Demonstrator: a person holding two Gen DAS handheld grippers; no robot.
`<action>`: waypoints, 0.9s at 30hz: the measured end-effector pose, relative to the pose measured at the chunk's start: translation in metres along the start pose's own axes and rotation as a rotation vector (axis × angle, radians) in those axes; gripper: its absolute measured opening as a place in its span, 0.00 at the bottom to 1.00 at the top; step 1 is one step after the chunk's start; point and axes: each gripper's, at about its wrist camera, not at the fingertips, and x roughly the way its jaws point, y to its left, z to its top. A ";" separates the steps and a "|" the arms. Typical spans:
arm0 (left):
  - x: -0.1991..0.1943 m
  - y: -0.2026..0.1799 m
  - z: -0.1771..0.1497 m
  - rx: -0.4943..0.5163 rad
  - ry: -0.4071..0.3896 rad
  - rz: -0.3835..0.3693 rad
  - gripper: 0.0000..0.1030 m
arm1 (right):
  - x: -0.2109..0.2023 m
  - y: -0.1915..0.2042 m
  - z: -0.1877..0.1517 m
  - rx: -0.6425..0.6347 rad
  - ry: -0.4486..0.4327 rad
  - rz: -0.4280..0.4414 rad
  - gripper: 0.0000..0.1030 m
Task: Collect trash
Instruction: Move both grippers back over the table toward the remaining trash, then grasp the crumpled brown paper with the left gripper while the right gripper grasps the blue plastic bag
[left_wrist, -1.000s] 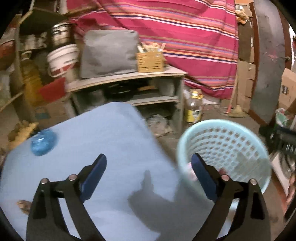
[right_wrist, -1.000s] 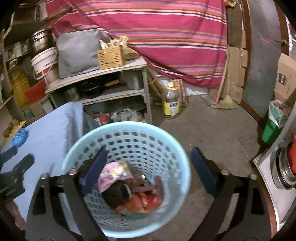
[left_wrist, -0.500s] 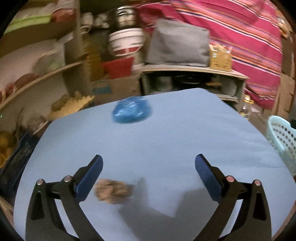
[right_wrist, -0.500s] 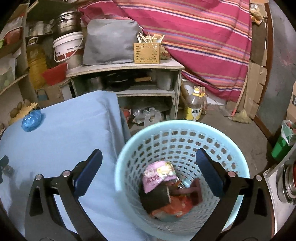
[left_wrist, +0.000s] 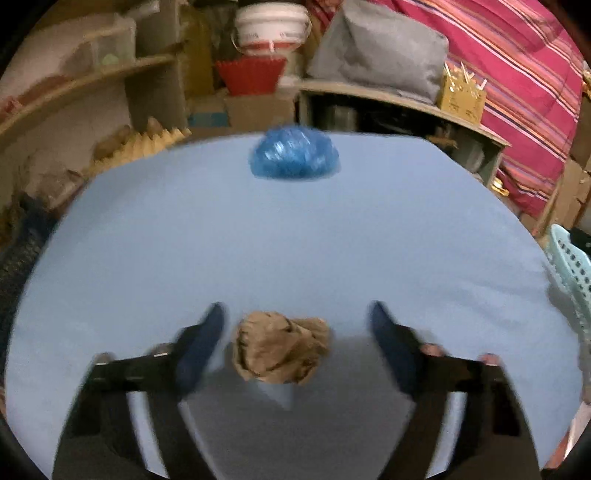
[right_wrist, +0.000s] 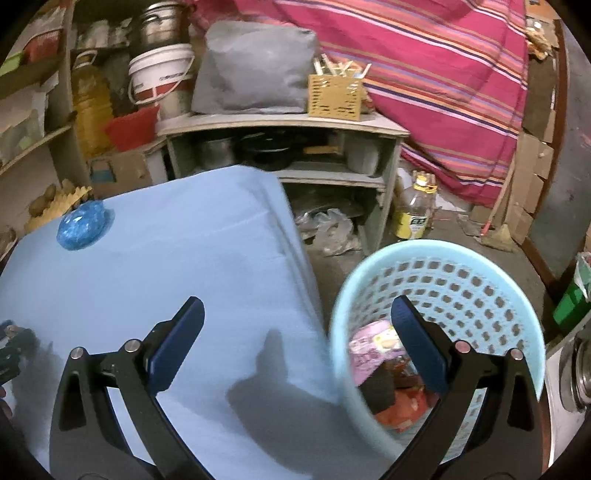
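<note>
In the left wrist view the left gripper (left_wrist: 295, 332) straddles the brown wad (left_wrist: 279, 349) on the cloth (left_wrist: 295, 251), jaws wide, and an off-centre close could flick it away, while in the right wrist view the right gripper (right_wrist: 295, 334), jaws wide and empty, hovers beside the basket (right_wrist: 436, 258).

Beyond jaws: pink striped cloth (right_wrist: 424, 55) draped over wall; grey wooden shelf unit (right_wrist: 288, 147) beneath it; bare dirt floor (right_wrist: 454, 232) right.

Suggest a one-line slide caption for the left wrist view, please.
Open left gripper straddles a crumpled brown paper wad on the blue table; blue plastic wad beyond.
</note>
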 end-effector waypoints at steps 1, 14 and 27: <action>0.005 0.001 -0.001 -0.003 0.030 -0.010 0.59 | 0.001 0.005 0.000 -0.004 0.003 0.008 0.96; -0.004 0.041 0.034 0.009 -0.071 0.039 0.47 | 0.009 0.098 0.001 -0.123 0.000 0.118 0.96; -0.045 0.156 0.078 -0.171 -0.260 0.206 0.47 | 0.092 0.279 0.072 -0.203 0.040 0.258 0.96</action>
